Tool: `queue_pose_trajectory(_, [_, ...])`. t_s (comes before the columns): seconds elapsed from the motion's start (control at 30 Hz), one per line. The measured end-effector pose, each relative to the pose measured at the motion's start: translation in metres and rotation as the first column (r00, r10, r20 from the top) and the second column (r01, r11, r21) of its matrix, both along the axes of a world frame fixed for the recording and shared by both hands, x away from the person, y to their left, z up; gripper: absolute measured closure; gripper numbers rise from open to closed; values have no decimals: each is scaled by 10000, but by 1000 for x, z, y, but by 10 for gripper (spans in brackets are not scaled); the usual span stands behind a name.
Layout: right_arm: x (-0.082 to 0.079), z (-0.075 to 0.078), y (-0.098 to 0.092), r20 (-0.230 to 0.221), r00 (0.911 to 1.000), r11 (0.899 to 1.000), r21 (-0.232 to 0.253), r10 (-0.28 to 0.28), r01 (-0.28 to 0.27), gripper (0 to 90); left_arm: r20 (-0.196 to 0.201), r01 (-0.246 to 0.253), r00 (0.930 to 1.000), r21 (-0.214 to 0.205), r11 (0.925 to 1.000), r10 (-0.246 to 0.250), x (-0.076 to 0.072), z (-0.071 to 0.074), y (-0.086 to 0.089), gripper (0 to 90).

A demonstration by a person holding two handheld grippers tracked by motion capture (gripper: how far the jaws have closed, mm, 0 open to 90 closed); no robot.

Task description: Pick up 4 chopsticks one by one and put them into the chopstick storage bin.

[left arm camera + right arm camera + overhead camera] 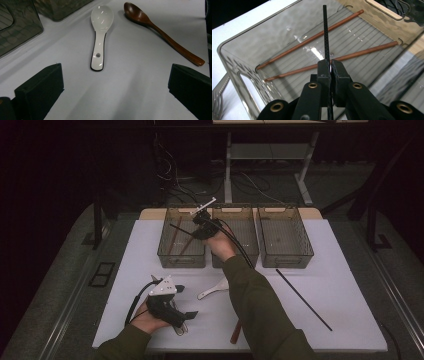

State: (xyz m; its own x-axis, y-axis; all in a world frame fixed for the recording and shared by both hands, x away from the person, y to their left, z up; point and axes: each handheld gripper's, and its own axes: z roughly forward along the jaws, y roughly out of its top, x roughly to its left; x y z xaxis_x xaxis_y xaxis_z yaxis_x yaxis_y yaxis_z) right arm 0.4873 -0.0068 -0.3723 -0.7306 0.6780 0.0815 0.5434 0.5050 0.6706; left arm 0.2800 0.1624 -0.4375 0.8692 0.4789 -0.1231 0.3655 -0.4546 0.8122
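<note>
My right gripper (196, 229) (330, 65) is shut on a thin black chopstick (326, 32) (179, 229) and holds it over the left clear bin (181, 238) (242, 50). Two reddish-brown chopsticks (312, 38) lie on that bin's ribbed floor. My left gripper (184, 302) (115, 80) rests low on the white table near the front left, jaws wide open with nothing between them. Ahead of it lie a white spoon (100, 37) (214, 289) and a brown wooden spoon (162, 35).
Two more clear bins, the middle one (240, 236) and the right one (284, 236), stand in a row at the back of the white table (325, 270). A second black chopstick (303, 298) lies on the table at the right. Cables and table legs are behind.
</note>
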Motion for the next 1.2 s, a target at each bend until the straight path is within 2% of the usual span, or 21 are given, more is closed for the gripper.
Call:
queue_pose_trajectory(0.3, [4, -4, 12, -182, 9998, 10000, -88, 21, -22, 855, 1, 15, 10000, -20, 10000, -15, 0, 0, 0, 0])
queue_pose_trajectory(0.37, [6, -5, 12, -129, 9999, 9999, -24, -111, 111, 846, -6, 24, 10000, -22, 10000, -24, -1, 0, 0, 0])
queue_pose_trajectory(0.5, [9, -5, 12, -72, 9997, 9996, 182, -224, 225, 686, -6, 41, 10000, -35, 10000, -41, 0, 0, 0, 0])
queue_pose_trajectory(0.63, [9, -4, 10, -189, 9994, 9986, 440, -295, 303, 564, -23, 44, 10000, -50, 10000, -44, -1, 0, -1, 0])
queue_pose_trajectory(0.77, [8, -2, 8, -286, 9994, 9982, 561, -210, 226, 485, 25, 64, 10000, -10, 10000, -64, 0, 0, -1, 0])
queue_pose_trajectory(0.93, [3, 6, 0, -160, 9998, 9966, 814, -138, 151, 423, -4, 66, 10000, -36, 10000, -66, -1, 0, -1, 0])
queue_pose_trajectory(1.2, [-12, 17, -21, 88, 9990, 9914, 1232, 434, -441, 317, -55, 104, 9999, -71, 9999, -105, 0, 0, -1, 0])
